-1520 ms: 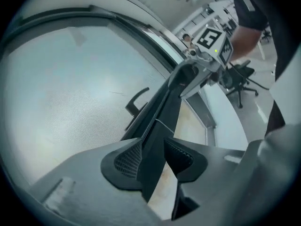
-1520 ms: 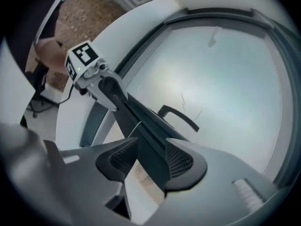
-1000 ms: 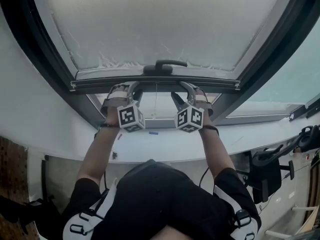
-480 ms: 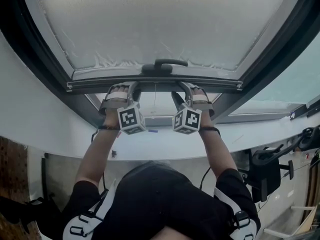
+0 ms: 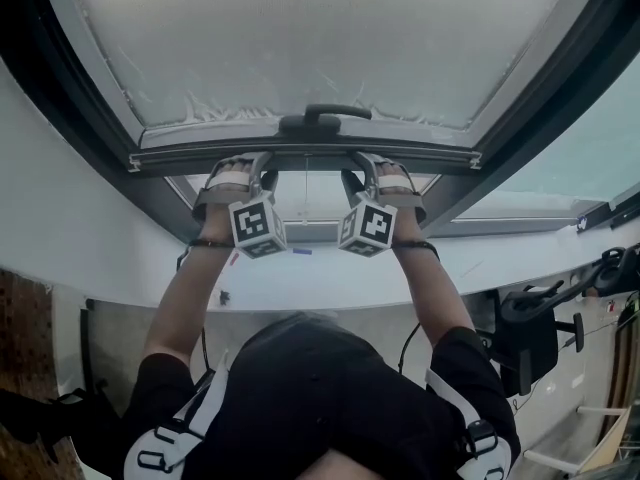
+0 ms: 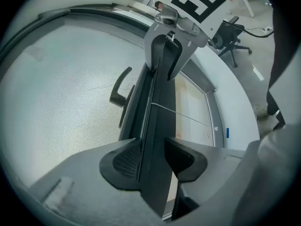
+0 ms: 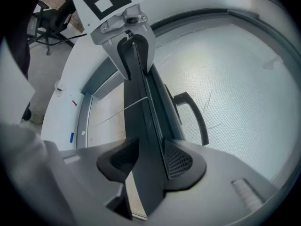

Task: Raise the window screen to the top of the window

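The window screen is a pale mesh (image 5: 320,38) with a dark bottom bar (image 5: 300,156) and a black handle (image 5: 322,116) at its middle. My left gripper (image 5: 245,168) grips the bar left of the handle, and my right gripper (image 5: 365,168) holds it to the right. In the left gripper view the bar (image 6: 157,112) runs between the pads of the left gripper (image 6: 153,159), which press on it. The right gripper (image 7: 149,161) has its jaws closing, with the bar (image 7: 143,117) between the pads and touching both.
The dark window frame (image 5: 60,118) surrounds the screen. A white sill (image 5: 330,278) with a small blue mark (image 5: 303,251) lies below the bar. A thin cord (image 6: 183,117) hangs under the bar. An office chair (image 5: 530,328) stands at the lower right.
The right gripper's marker cube has rolled a little toward the left. The bar and both grippers sit slightly higher in the head view.
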Demonstrator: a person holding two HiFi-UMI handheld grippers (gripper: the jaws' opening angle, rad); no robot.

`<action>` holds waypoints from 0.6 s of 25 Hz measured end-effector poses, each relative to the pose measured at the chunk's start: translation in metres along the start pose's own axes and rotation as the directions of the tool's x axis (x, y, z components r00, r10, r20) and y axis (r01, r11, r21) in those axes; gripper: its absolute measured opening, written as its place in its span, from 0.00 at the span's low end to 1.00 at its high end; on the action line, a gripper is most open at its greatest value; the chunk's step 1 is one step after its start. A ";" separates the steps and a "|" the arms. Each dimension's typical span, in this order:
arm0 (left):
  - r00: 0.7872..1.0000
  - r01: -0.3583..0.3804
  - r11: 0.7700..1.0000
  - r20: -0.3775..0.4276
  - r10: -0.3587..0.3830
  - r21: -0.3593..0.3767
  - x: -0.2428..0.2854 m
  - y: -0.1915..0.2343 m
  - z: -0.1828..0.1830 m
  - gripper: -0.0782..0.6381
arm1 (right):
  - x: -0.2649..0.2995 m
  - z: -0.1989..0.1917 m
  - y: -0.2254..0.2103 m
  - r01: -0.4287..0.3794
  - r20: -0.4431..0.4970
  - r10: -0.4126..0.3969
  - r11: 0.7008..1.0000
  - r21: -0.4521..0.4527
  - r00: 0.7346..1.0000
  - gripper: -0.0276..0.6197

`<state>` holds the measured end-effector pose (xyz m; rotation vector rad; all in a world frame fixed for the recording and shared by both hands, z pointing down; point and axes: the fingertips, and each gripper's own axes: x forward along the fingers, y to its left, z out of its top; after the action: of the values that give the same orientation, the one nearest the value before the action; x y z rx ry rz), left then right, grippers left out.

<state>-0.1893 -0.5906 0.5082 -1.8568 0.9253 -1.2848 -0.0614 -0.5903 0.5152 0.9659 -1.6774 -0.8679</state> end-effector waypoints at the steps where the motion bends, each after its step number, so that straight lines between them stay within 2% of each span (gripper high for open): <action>1: 1.000 0.012 1.000 -0.005 -0.012 0.015 -0.002 0.001 0.000 0.33 | -0.002 0.001 -0.002 0.005 0.002 -0.005 1.000 0.004 1.000 0.30; 4: 1.000 0.011 0.999 -0.012 -0.010 0.044 -0.010 0.011 0.002 0.33 | -0.010 0.006 -0.017 0.053 0.030 -0.055 0.998 0.043 0.998 0.30; 9: 0.999 -0.042 0.999 0.021 0.041 0.025 -0.019 0.041 0.013 0.32 | -0.016 0.012 -0.044 0.110 0.074 -0.116 0.990 0.084 0.990 0.30; 15: 0.991 -0.122 0.992 0.050 0.122 0.005 -0.026 0.060 0.016 0.18 | -0.021 0.015 -0.052 0.142 0.107 -0.157 0.980 0.142 0.982 0.30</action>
<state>-0.1908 -0.5965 0.4414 -1.7886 0.9898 -1.1619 -0.0610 -0.5922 0.4574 1.1642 -1.7991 -0.9364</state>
